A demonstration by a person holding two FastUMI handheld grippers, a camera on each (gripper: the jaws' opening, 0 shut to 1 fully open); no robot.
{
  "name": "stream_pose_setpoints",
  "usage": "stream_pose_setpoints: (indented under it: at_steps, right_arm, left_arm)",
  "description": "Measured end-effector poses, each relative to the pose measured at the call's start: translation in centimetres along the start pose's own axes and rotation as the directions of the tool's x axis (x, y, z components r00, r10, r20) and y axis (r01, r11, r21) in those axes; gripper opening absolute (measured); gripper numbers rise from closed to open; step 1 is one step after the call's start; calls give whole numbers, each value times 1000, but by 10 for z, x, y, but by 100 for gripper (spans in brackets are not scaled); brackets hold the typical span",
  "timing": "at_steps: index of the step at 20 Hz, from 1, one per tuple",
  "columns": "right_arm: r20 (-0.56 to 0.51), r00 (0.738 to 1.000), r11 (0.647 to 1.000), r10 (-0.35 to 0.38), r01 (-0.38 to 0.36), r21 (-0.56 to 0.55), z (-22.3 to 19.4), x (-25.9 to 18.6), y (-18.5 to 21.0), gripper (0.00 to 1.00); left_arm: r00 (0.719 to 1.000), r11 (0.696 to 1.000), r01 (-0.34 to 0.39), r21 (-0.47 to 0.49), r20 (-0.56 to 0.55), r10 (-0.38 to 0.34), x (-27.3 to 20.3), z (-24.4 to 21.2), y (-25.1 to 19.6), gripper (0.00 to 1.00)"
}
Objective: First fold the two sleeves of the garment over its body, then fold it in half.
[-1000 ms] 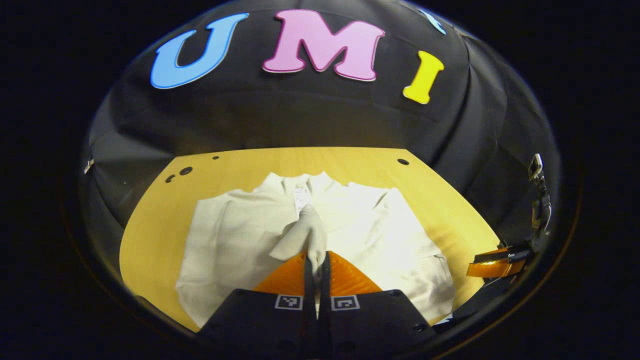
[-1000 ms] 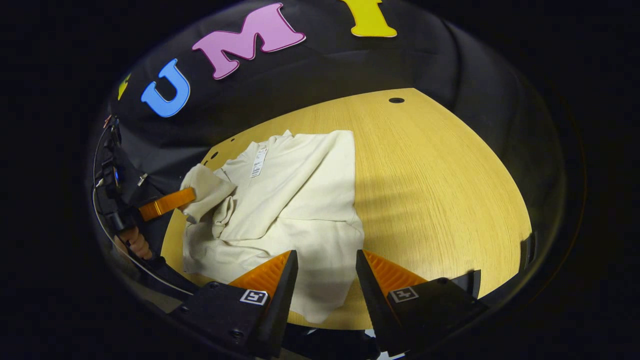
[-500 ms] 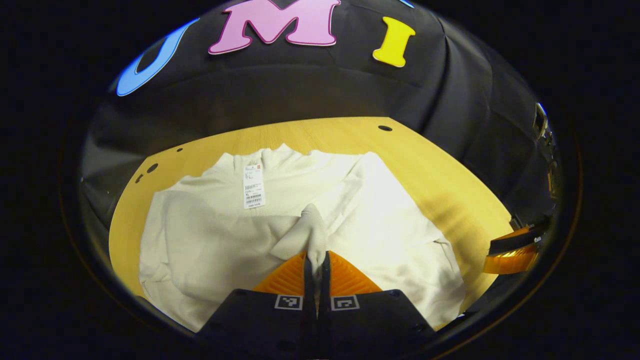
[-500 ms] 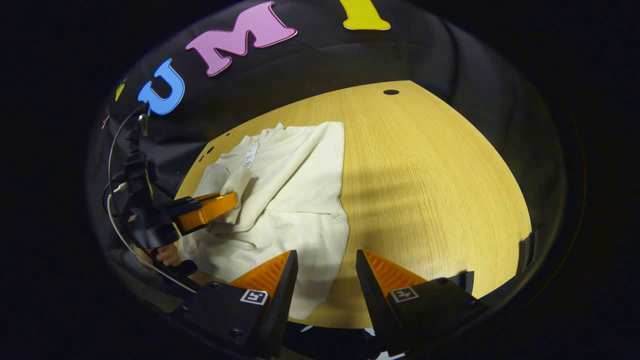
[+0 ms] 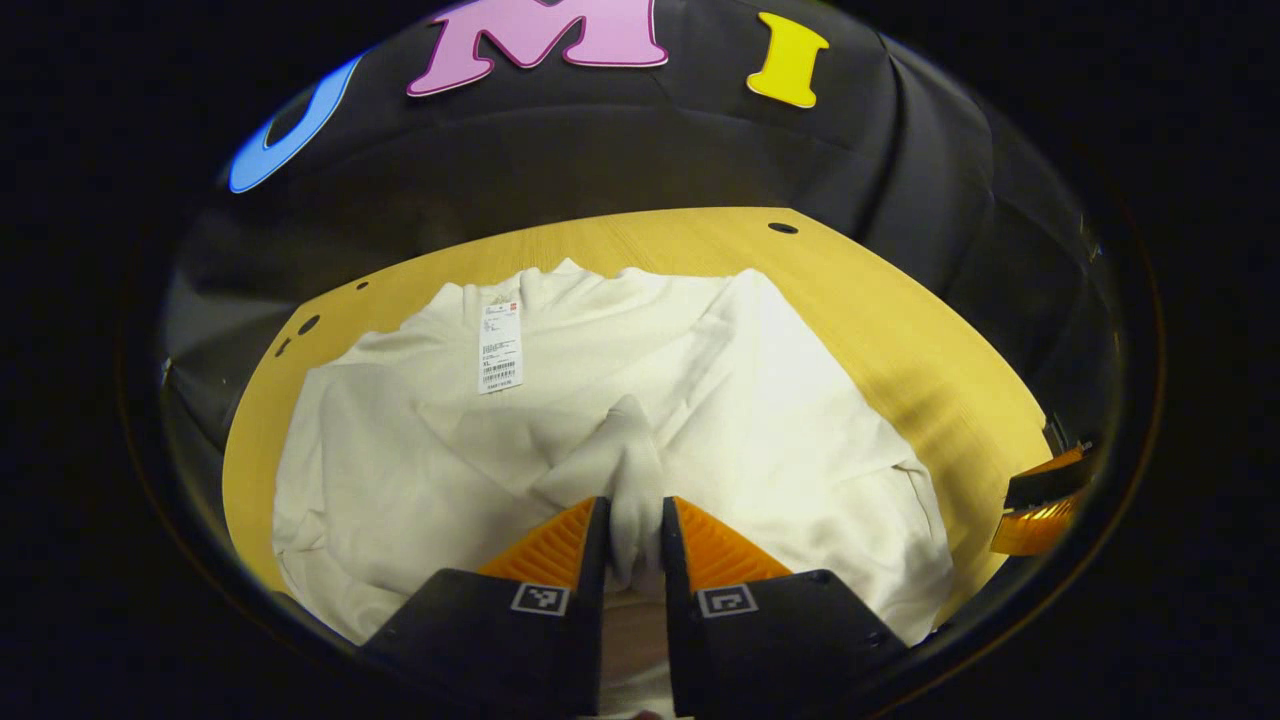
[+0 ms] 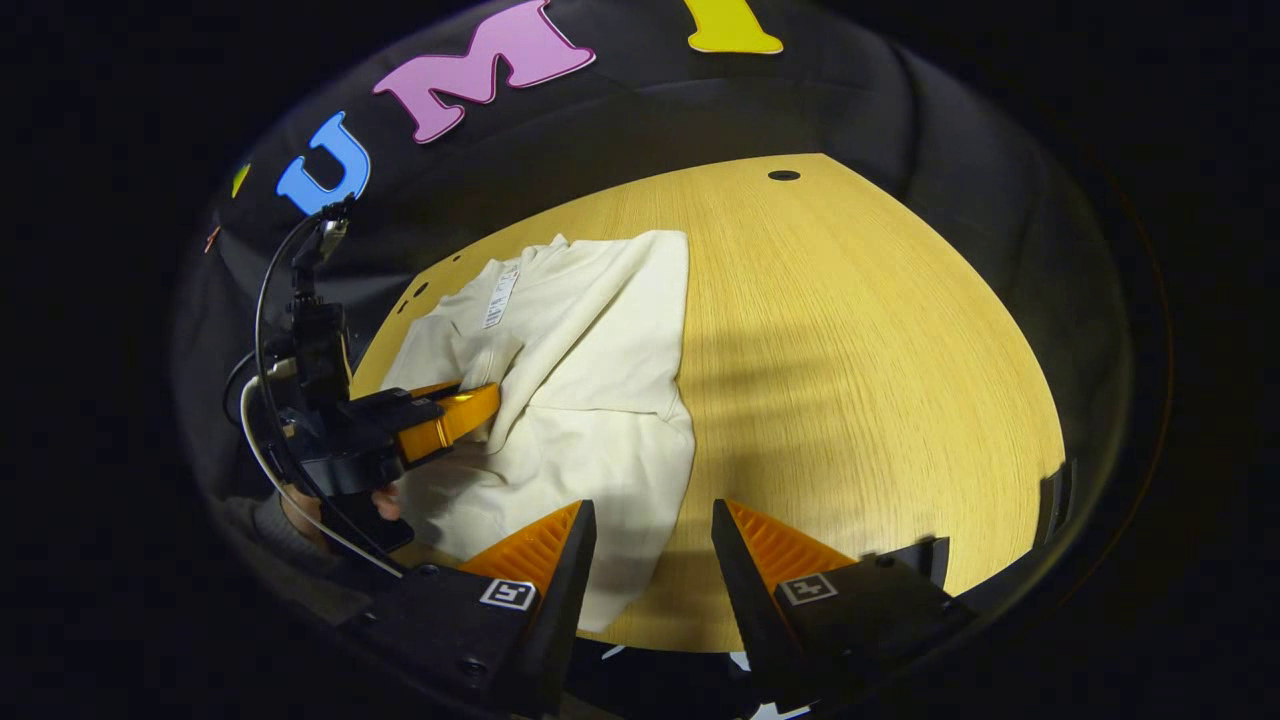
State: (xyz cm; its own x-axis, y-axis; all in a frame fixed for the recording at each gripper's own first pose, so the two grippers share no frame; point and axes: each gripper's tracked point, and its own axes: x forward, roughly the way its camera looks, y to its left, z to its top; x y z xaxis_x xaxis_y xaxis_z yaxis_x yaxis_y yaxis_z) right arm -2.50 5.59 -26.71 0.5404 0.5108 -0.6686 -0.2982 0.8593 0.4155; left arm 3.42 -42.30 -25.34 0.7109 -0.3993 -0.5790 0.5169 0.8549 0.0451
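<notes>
A cream garment (image 5: pixel 780 420) lies flat on the wooden table (image 5: pixel 900 320), collar toward the far wall, with a white tag (image 5: pixel 499 345) near the neck. In the left gripper view, my left gripper (image 5: pixel 632 500) hovers low over the garment's middle, its jaws a little apart. A sleeve's end (image 5: pixel 625 450) still stands between them. The right gripper view shows that left gripper (image 6: pixel 485 405) resting on the garment (image 6: pixel 600 330). My right gripper (image 6: pixel 652 510) is open and holds nothing above the garment's near right corner. It also peeks in as the right gripper (image 5: pixel 1040 495) at the side.
A hand (image 6: pixel 385 497) holds the left gripper, with a cable looping above it. Bare wooden table (image 6: pixel 850 350) stretches to the right of the garment, with a small hole (image 6: pixel 783 175) near its far edge. Black cloth walls close in behind.
My left gripper carried the sleeve end inward over the body and lowered it, then its jaws parted a little. The right gripper stayed open and nearly still.
</notes>
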Motion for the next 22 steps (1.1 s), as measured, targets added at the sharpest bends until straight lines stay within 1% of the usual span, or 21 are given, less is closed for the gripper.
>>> stream_pose_setpoints:
  at_steps: [1, 2, 3, 5, 6, 7, 8, 10, 12, 14, 17, 20, 22]
  right_arm:
    - [-2, 1000, 1000, -1, 1, -2, -2, 0, 1, 72]
    - [-4, 1000, 1000, -3, 3, -1, -4, 0, 1, 72]
    - [-8, 1000, 1000, -6, 6, 1, -7, 1, 3, 72]
    - [-15, 1000, 1000, -13, 13, 2, -12, 1, 4, 72]
    - [-20, 1000, 1000, -15, 15, 1, -15, 2, 6, 72]
    - [-28, 999, 1000, -18, 18, -2, -20, 3, 9, 72]
    - [-36, 999, 1000, -20, 20, -6, -25, 4, 11, 72]
    - [-51, 998, 1000, -21, 20, -9, -34, 5, 17, 72]
    - [-67, 998, 1000, -14, 14, -9, -41, 7, 27, 72]
    - [-77, 997, 1000, -11, 10, -12, -47, 10, 36, 73]
    - [-85, 996, 1000, -14, 14, 0, -53, 14, 45, 72]
    - [-84, 996, 999, -38, 40, 30, -57, 12, 46, 72]
    - [-82, 995, 997, -54, 58, 44, -60, 9, 44, 72]
  left_arm:
    - [1000, 1000, 2, -12, -8, -3, -3, -2, 0, 37]
    - [1000, 1000, 4, -18, -14, -4, -7, -5, 0, 47]
    - [1000, 1000, 5, -12, -18, -5, -12, -8, 0, 61]
    - [1000, 1000, 15, 14, -16, -15, -25, -16, 2, 52]
    - [1000, 999, 25, 24, -12, -25, -33, -19, 3, 62]
    - [999, 999, 34, 26, -9, -34, -42, -23, 4, 59]
    - [999, 999, 49, 20, -11, -49, -51, -28, 6, 69]
    - [997, 997, 76, -9, -9, -76, -74, -37, 14, 71]
    - [997, 996, 77, -36, -6, -77, -96, -48, 30, 71]
    - [999, 997, 52, -56, -8, -52, -118, -60, 55, 71]
    - [999, 995, -16, -103, -35, 13, -146, -88, 100, 72]
    - [993, 985, -101, -139, -80, 90, -164, -122, 148, 72]
    - [985, 975, -146, -170, -112, 128, -172, -140, 174, 73]
